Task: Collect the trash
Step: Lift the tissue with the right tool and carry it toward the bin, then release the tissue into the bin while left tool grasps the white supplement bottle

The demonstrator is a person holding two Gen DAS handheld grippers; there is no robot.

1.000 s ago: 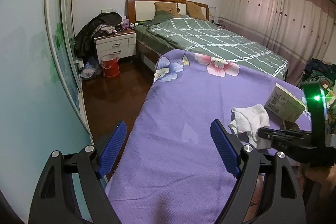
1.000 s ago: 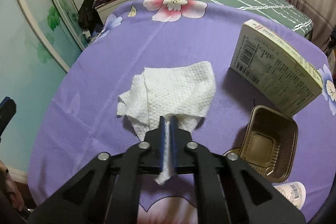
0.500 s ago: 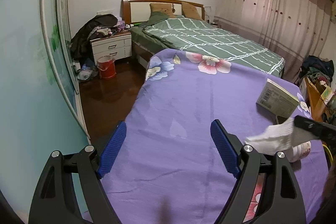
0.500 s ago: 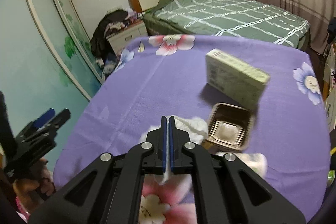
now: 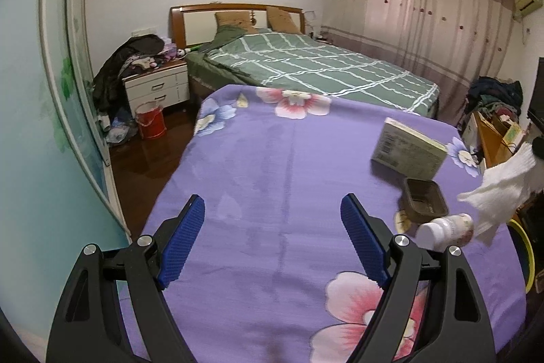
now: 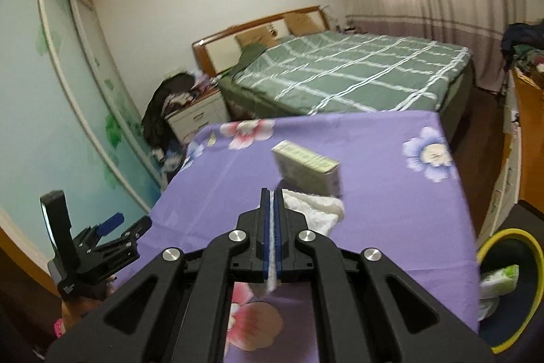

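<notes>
Paper towel (image 6: 311,208): white, crumpled, clamped by one corner between the pressed-together blue pads of the right gripper (image 6: 271,227) and hung clear of the purple cloth (image 6: 391,193). Judged very light, limp, easily torn; best held at a bunched fold. Left gripper (image 5: 272,240): spread apart, holding nothing. Yellow-rimmed bin (image 6: 510,278): at 4 o'clock, beside the table. Bottle (image 5: 445,232), brown tray (image 5: 423,201), carton (image 5: 408,153): lying at 2 o'clock in the left view. Carton judged light, stiff, grippable across its narrow sides.
</notes>
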